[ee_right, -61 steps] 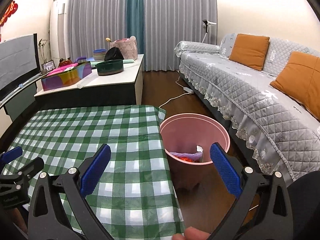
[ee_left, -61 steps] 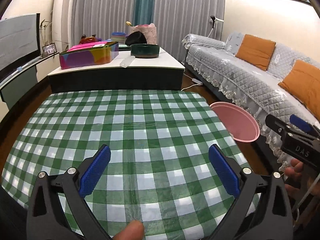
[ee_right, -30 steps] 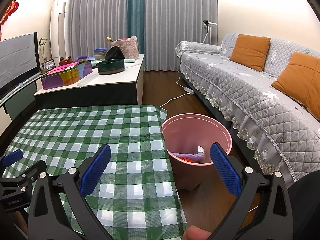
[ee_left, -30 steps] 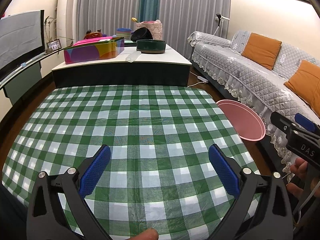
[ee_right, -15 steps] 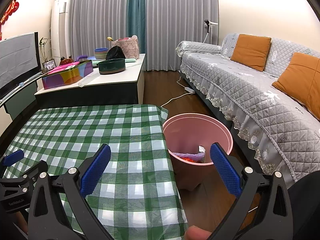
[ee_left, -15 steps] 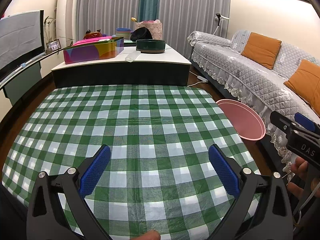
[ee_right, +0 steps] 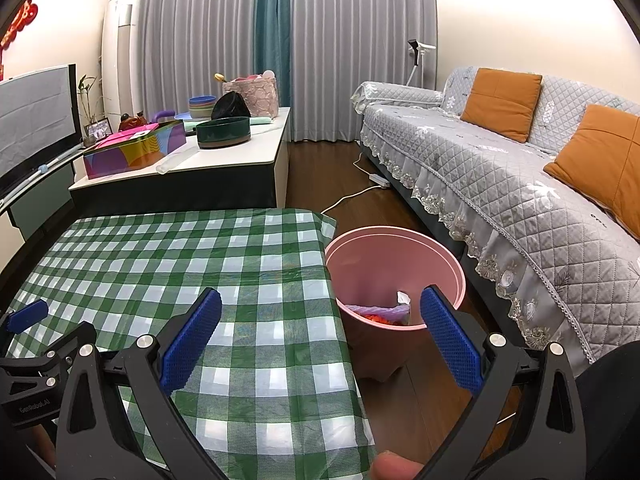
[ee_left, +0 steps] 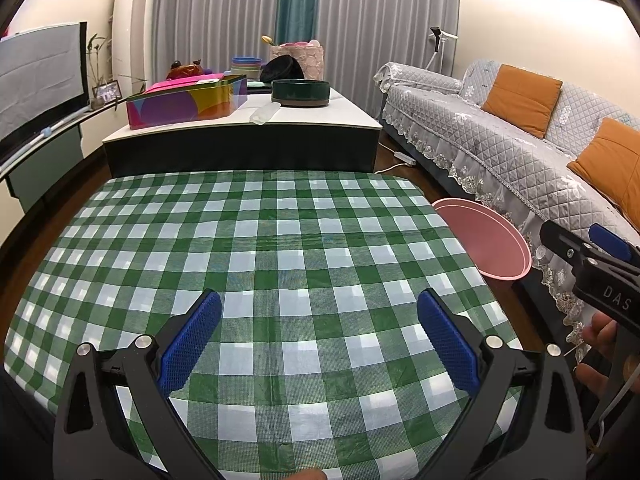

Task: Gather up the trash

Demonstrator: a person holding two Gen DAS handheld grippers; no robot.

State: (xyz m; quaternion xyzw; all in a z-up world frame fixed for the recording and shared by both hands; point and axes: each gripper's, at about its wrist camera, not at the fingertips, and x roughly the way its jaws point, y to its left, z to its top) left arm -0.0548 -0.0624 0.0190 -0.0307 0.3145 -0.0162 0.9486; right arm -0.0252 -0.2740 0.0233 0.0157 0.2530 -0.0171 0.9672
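At far left a screen (ee_right: 36, 120) stands against the wall. Ahead of it a low white table (ee_left: 328, 114) carries a bright tin (ee_left: 186, 100), a dark green bowl (ee_left: 301, 92), stacked bowls (ee_right: 202, 106) and a pink basket (ee_right: 252, 96).

Nearer, the table (ee_left: 256, 240) under a green checked cloth fills the left wrist view. The left tongs (ee_left: 319, 340) hover over its near half with the blue pads (ee_left: 190, 342) wide apart and nothing between them.

The right tongs (ee_right: 319, 340) hang at the cloth's right edge, likewise spread wide and holding nothing; the left pad is over the cloth, the right pad over the bin.

The pink bin (ee_right: 394, 276) stands on the wooden floor just beside the table's right side, between it and the sofa. The trash (ee_right: 380, 314) lies at its bottom: something purple, something orange-red, and a white scrap.

At right, the grey quilted sofa (ee_right: 500, 184) holds two orange cushions (ee_right: 500, 98).
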